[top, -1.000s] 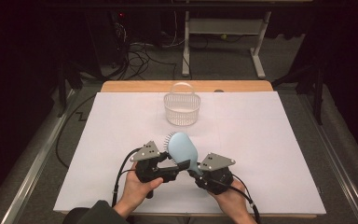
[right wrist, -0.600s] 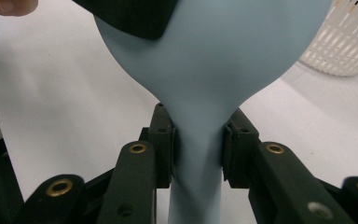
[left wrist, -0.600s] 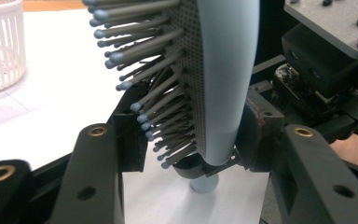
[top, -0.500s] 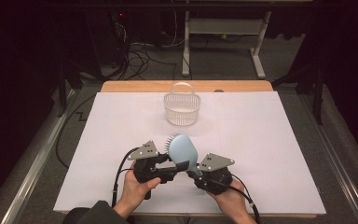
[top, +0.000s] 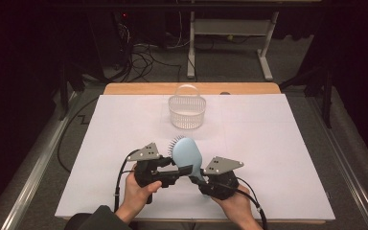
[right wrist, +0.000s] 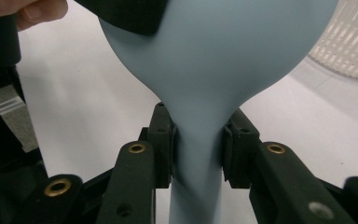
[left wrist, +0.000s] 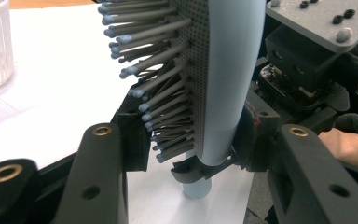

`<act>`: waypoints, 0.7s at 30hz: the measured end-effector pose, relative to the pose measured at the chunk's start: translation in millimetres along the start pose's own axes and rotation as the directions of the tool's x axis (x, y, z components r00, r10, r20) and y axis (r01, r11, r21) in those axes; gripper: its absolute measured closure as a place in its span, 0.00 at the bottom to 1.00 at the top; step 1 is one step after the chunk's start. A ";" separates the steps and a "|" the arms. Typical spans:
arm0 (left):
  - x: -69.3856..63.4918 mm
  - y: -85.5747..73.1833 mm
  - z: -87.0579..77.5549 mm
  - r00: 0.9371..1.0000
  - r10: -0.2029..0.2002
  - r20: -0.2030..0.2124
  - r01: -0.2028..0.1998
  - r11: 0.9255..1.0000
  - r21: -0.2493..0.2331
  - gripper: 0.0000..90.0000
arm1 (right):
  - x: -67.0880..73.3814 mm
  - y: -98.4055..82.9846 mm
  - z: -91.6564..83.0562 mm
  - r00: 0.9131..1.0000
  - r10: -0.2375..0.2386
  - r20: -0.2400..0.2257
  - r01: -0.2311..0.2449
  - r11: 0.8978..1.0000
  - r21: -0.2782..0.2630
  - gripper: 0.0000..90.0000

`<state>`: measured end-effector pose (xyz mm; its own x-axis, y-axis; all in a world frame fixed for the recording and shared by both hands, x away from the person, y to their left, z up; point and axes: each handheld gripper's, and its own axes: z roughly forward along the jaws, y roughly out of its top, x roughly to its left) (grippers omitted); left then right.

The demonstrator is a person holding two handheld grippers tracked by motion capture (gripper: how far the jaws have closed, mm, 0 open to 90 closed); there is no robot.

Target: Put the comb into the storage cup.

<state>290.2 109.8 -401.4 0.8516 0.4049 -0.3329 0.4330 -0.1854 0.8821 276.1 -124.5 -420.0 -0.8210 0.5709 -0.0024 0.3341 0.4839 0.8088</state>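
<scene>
White sheeting covers the table [top: 278, 143], dark floor and cables behind it, and a white slatted basket [top: 187, 112] stands well beyond my fingertips. My right gripper [right wrist: 198, 142] pinches the neck of the pale blue hairbrush [top: 187, 155], one pad [right wrist: 162, 140] on each side where the handle narrows, the head standing up above the jaws. My left gripper [left wrist: 193, 144] has just been closing and now clamps the lower head of the brush, one pad [left wrist: 135, 140] among the bristles [left wrist: 158, 74], the other on its smooth back.
</scene>
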 end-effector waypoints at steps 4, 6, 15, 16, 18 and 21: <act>-0.1 1.2 -1.5 1.000 0.003 0.003 -0.003 1.000 -0.003 0.61 | -0.6 0.3 -0.4 1.000 0.023 -0.019 -0.023 1.000 -0.010 0.76; 0.5 1.6 -1.9 1.000 -0.001 -0.002 0.001 1.000 -0.007 0.61 | -2.4 0.2 -0.4 0.999 0.035 -0.032 -0.035 0.999 -0.008 0.74; 5.1 3.5 -8.6 1.000 -0.010 -0.019 0.010 0.999 -0.031 0.61 | -5.8 0.6 -3.2 0.997 0.060 -0.048 -0.060 0.998 -0.018 0.67; 5.6 3.9 -9.7 1.000 -0.010 -0.022 0.009 0.999 -0.033 0.61 | -6.1 0.5 -3.5 0.997 0.060 -0.047 -0.061 0.998 -0.019 0.65; 6.3 4.7 -12.0 1.000 -0.009 -0.030 0.008 0.999 -0.042 0.61 | -6.3 0.4 -5.0 0.998 0.055 -0.042 -0.057 0.998 -0.032 0.61; 7.7 5.7 -14.7 0.999 -0.008 -0.042 0.006 0.999 -0.050 0.61 | -6.7 0.7 -8.6 0.998 0.045 -0.038 -0.047 0.998 -0.051 0.58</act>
<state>294.8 125.1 -394.0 0.8350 0.4437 -0.3254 0.4225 -0.1382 0.8958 277.9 -133.8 -414.3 -0.8223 0.5662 0.0565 0.3480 0.4219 0.8372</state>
